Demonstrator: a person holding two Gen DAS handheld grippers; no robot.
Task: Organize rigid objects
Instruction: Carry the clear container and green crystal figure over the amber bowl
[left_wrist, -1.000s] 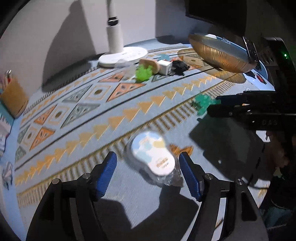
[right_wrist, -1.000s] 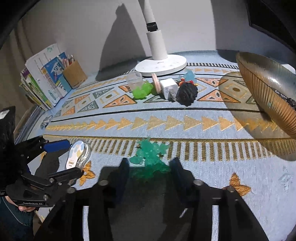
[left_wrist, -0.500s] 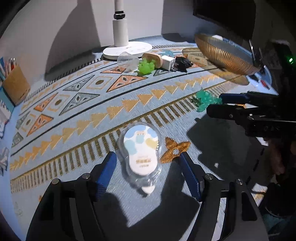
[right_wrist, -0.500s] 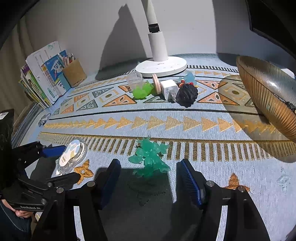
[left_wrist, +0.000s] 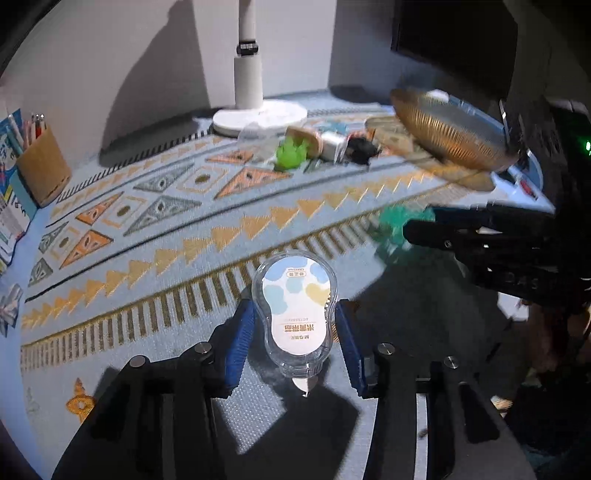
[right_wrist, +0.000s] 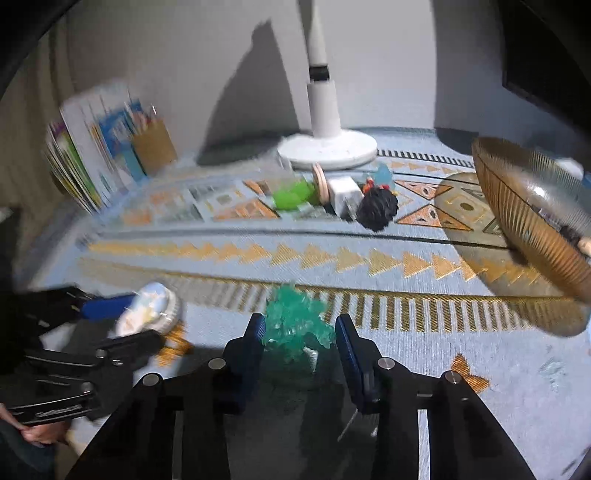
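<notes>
My left gripper (left_wrist: 295, 332) has just closed its blue pads on a clear correction tape (left_wrist: 294, 310) lying on the patterned blue mat (left_wrist: 147, 229). My right gripper (right_wrist: 300, 339) has just closed on a teal crystal toy (right_wrist: 293, 321). A ribbed gold bowl (right_wrist: 524, 229) sits at two o'clock, a white lamp base (right_wrist: 327, 149) at twelve
</notes>
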